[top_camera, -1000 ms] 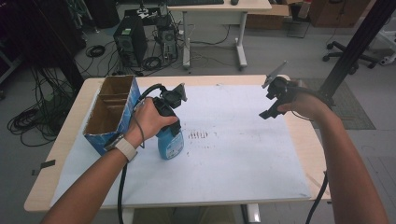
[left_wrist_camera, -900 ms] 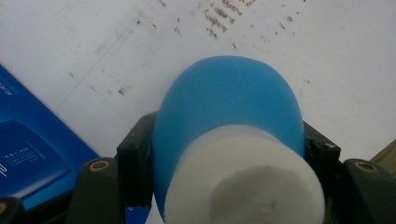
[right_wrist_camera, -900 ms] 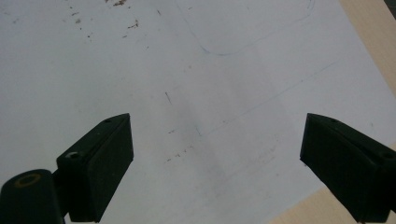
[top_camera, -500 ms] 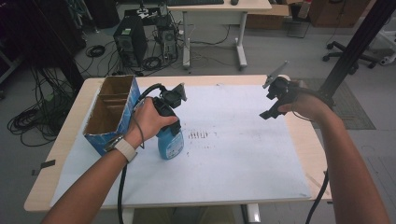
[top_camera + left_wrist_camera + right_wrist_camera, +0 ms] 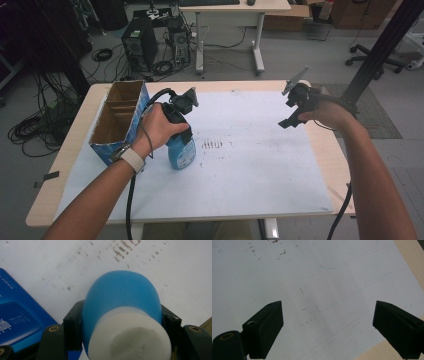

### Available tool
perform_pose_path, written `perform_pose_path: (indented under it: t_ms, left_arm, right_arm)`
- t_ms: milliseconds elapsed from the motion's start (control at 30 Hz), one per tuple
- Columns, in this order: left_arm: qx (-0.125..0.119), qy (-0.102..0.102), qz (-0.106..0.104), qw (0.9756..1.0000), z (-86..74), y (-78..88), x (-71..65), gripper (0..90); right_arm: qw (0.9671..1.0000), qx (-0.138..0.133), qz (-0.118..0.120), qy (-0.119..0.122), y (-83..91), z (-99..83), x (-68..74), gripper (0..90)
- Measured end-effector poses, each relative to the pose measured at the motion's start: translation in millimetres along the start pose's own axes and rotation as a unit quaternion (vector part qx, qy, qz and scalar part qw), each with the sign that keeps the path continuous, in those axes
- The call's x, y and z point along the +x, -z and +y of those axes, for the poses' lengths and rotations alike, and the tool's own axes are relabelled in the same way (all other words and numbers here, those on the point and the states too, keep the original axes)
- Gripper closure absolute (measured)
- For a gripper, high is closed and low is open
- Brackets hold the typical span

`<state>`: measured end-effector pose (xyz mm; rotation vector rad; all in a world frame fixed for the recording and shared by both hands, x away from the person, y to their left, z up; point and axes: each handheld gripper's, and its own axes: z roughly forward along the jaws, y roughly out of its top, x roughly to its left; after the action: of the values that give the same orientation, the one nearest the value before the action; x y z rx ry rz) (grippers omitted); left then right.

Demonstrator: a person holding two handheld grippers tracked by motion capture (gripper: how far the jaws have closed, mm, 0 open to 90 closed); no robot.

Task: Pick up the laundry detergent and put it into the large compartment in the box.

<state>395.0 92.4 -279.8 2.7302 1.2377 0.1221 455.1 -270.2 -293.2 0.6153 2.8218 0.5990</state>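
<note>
On the surface (image 5: 260, 170), just right of the open blue box (image 5: 118, 120), the blue bottle (image 5: 181, 151) stands clenched high in the left tongs (image 5: 184, 134), so lifting may swing it into the box; right tongs (image 5: 290, 114) gape empty

blue bottle (image 5: 181, 152) upper part hidden behind left hand (image 5: 159, 127), label print unreadable

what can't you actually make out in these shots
- Blue bottle: label print too small in the high view; the left gripper view looks down on its white top, hiding the base.
- Cardboard box: bottom in shadow in the high view; its print is cut off by the left gripper view's edge.
- Left gripper: hand covers its jaws in the high view.
</note>
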Motion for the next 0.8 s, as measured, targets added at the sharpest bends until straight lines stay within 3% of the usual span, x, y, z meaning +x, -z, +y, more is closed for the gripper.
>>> perform_pose_path:
  t_ms: [367, 800]
  left_arm:
    - [0.000, 0.008, 0.002, 1.0000, -0.8, 9.0, -0.6, 37.1]
    - [-0.008, 0.027, 0.006, 0.9996, -2.0, 39.0, -1.1, 37.1]
  right_arm:
    - [1.0000, -0.001, 0.000, 0.001, 0.7, 0.4, 0.9, 9.8]
    - [1.0000, -0.003, -0.001, -0.001, 3.8, -1.1, 2.4, 9.8]
